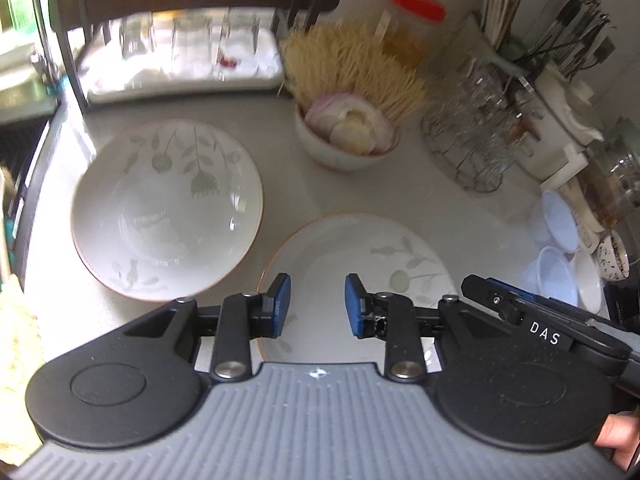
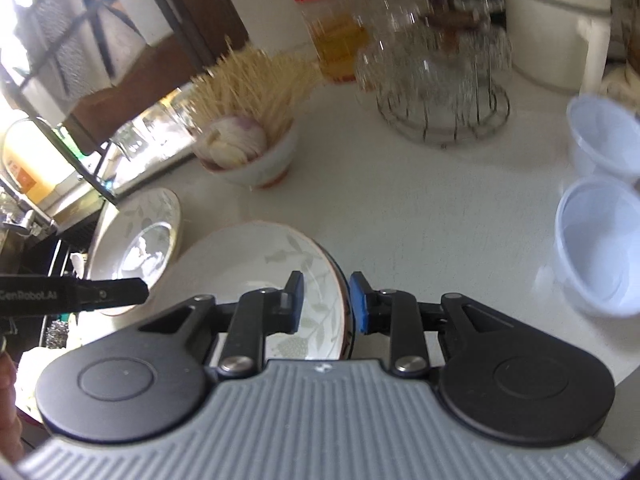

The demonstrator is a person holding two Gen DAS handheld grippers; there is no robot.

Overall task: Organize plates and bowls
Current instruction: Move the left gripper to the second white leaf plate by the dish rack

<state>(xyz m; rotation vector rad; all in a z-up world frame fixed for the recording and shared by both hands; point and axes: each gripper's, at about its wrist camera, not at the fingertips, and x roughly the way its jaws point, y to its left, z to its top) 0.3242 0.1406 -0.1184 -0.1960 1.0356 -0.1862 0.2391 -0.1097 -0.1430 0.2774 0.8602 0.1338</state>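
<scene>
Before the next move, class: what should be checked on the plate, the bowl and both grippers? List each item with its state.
1. Left gripper free: ok, open, nothing between its jaws.
2. Right gripper holding plate: cannot tell; the rim sits between the jaws, contact unclear.
3. Bowl empty: ok.
4. Plate apart from onion cup: ok.
5. Plastic cups clear of right gripper: ok, off to its right.
</scene>
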